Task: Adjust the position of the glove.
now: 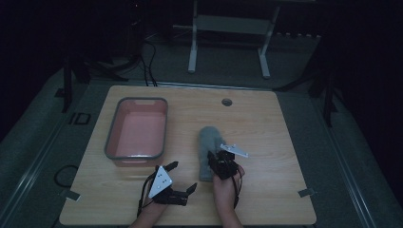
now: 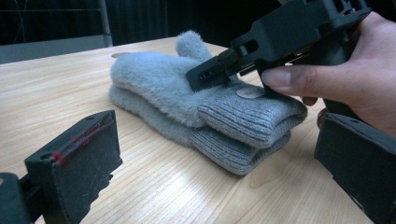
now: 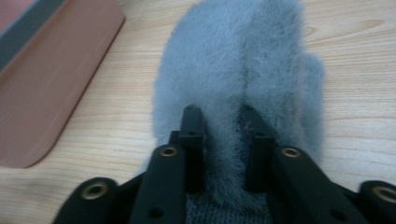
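A dim lab or test room was suggested: a light wooden table [image 1: 266, 118] with a cable hole [image 1: 226, 102] was set on grey carpet, cables [image 1: 148, 61] were trailed behind it, and a white desk frame [image 1: 228, 28] was perhaps placed beyond.

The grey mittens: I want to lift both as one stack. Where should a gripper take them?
Probably at the ribbed cuffs, coming in level from the person's side. The mittens lie stacked with both cuffs facing that way, firmer than the fluffy pile, so one pinch top-to-bottom should catch both.
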Available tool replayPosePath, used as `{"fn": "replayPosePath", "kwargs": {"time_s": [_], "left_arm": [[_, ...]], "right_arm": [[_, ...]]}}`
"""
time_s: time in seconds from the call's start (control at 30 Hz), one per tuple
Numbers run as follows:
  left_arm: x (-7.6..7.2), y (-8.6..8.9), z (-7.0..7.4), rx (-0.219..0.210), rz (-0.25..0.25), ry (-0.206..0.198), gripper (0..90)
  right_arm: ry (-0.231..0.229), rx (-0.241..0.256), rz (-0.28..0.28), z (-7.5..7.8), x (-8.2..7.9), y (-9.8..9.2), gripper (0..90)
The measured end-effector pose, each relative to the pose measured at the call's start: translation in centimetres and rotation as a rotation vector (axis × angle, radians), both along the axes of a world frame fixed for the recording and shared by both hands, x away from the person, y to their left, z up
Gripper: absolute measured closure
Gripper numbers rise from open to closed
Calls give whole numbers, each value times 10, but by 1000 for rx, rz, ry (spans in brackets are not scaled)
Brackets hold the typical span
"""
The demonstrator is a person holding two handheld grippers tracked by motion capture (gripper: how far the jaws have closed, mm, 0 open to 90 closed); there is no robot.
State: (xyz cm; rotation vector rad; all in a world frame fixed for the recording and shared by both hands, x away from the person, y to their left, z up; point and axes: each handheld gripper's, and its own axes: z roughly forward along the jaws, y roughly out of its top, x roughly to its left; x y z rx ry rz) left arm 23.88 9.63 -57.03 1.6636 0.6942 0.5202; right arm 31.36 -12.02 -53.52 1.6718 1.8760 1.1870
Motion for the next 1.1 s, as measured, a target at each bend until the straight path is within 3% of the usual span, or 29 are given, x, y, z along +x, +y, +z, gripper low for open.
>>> {"fn": "replayPosePath", "kwargs": {"time_s": [0.03, 0.17, 0.23, 0.3, 0.37, 0.43, 0.5, 0.57, 0.6, 0.67, 0.8, 0.83, 0.9, 0.93, 1.0, 1.03, 1.1], "left_arm": [[0, 0, 0, 0, -2, -1, 6], [1, 1, 0, -9, -7, 10, 6], [2, 1, 0, -12, -9, 15, 6], [2, 1, 0, -12, -10, 16, 6], [2, 1, 0, -8, -8, 15, 6], [2, 0, 0, -5, -3, 17, 6], [2, 0, 0, -11, 1, 19, 6], [3, 1, 0, -21, 6, 29, 6], [3, 1, 0, -25, 16, 36, 6], [3, 1, 0, -24, 17, 34, 6], [0, -3, 1, 9, 19, 22, 6], [0, -5, 1, 24, 24, 39, 6], [0, -7, 2, 51, 29, 86, 6], [-1, -8, 2, 55, 35, 79, 6], [-1, -8, 2, 55, 35, 79, 6], [-3, -9, 2, 69, 50, 58, 6], [-1, -10, 2, 72, 49, 60, 6]], "right_arm": [[-1, 12, 21, 4, -1, -2, 624], [-18, 2, 81, 13, 0, -8, 477], [-48, -32, 132, 17, 3, -11, 422], [-60, -8, 169, 22, 6, -17, 389], [-73, -21, 175, 26, 9, -24, 312], [-71, -19, 219, 29, 15, -31, 261], [-83, -61, 258, 30, 21, -36, 192], [-75, -133, 326, 31, 27, -40, 113], [-71, -160, 341, 32, 29, -43, 119], [-54, -133, 381, 32, 33, -50, 112], [-66, -127, 419, 33, 37, -60, 112], [-112, -165, 459, 34, 40, -67, 139], [-145, -167, 484, 36, 41, -76, 140], [-156, -145, 494, 37, 42, -81, 142], [-173, -137, 495, 38, 42, -86, 142], [-204, -142, 493, 41, 41, -93, 148], [-211, -139, 504, 42, 40, -98, 151]]}}
